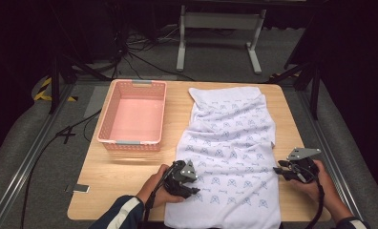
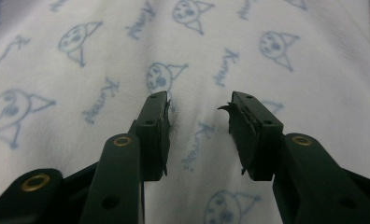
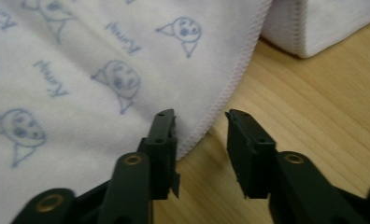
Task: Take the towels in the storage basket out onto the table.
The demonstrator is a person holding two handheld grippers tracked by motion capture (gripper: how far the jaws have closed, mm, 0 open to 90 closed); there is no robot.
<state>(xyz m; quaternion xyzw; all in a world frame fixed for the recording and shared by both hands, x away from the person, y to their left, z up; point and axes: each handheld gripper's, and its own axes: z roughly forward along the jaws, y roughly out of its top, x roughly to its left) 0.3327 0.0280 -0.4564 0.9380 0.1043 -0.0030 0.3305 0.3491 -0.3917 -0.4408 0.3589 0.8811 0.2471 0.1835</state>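
Two things share the wooden worktop [image 1: 130, 171]: a pink slatted basket [image 1: 132, 116] at the far left, and a white towel [image 1: 230, 157] printed with small blue cartoon faces and script, which takes up the middle and right. Basket and towel lie near each other without touching, a strip of bare wood between them, and nothing lies on the cloth or bars the way to it. Off the near left corner a small grey clip [image 1: 78, 189] sits at the worktop's edge, and beyond the far edge black cables and a white stand are on the floor. The towel lies flat with its long axis running from the near edge to the far edge; its far end is rumpled and folded over, and its near end hangs over the near edge. The left hand-held gripper [image 1: 191, 183] rests over the towel's near left border, jaws parted with printed cloth under the gap and no pad pressing it. The right hand-held gripper [image 1: 278, 170] is at the towel's right hem, released too: one jaw is over the stitched edge, the other over bare wood.
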